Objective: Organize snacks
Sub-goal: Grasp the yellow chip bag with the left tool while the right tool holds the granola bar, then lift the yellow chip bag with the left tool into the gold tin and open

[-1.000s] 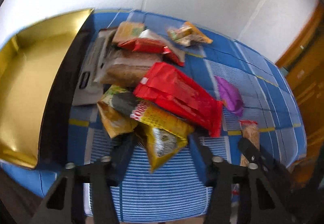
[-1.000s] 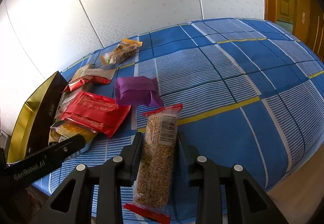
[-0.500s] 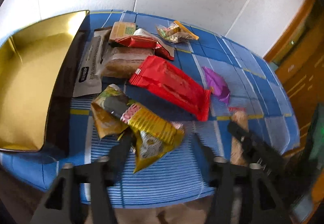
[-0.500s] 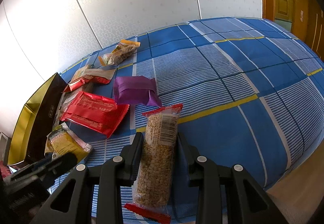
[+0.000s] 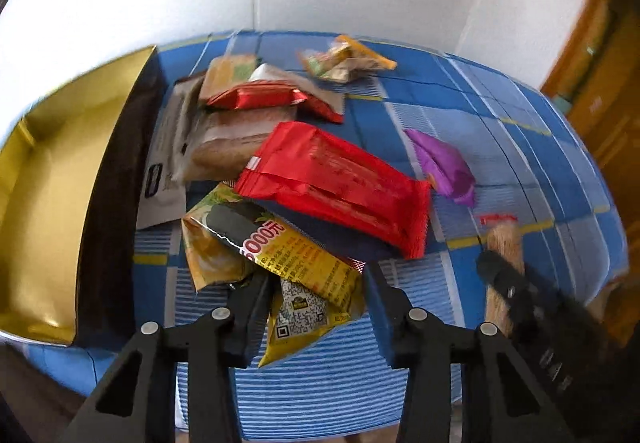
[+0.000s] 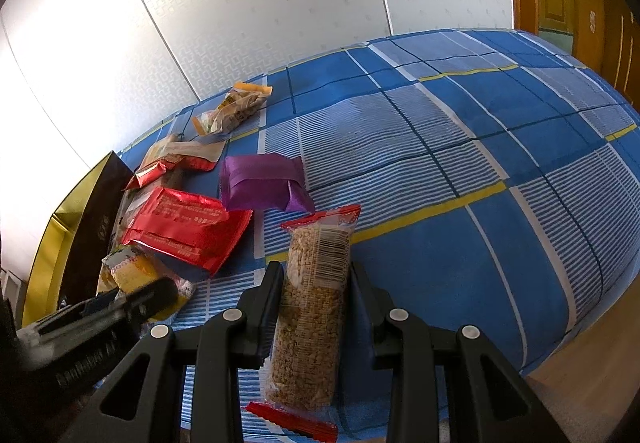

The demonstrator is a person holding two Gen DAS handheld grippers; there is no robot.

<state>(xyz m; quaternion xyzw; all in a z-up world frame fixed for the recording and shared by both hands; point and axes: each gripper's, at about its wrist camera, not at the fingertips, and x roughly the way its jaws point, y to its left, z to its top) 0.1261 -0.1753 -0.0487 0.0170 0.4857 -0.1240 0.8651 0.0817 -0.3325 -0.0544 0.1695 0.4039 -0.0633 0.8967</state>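
You are holding two sets of tongs over a bed covered in a blue checked sheet (image 6: 460, 147). Nearest you, the right tongs (image 6: 312, 283) are pinching a clear grain bar (image 6: 312, 307) between narrow jaws, its length running along the fingers. The left tongs (image 5: 316, 295) are closing around the lower corner of a yellow packet (image 5: 296, 267); the packet is sitting between the fingers, and the pads are looking close to the foil, though firm contact is hard to confirm. Just beyond it, a large red packet (image 5: 340, 187) is overlapping the yellow one's far edge. A purple packet (image 6: 264, 183) is lying just past that, apart from the pile. At far left, an open gold box (image 5: 52, 179) is standing beside the snacks, probably their destination. For a clean lift, you are best squeezing further up the yellow packet than its thin corner, then drawing it out low from beneath the red one before carrying it left.
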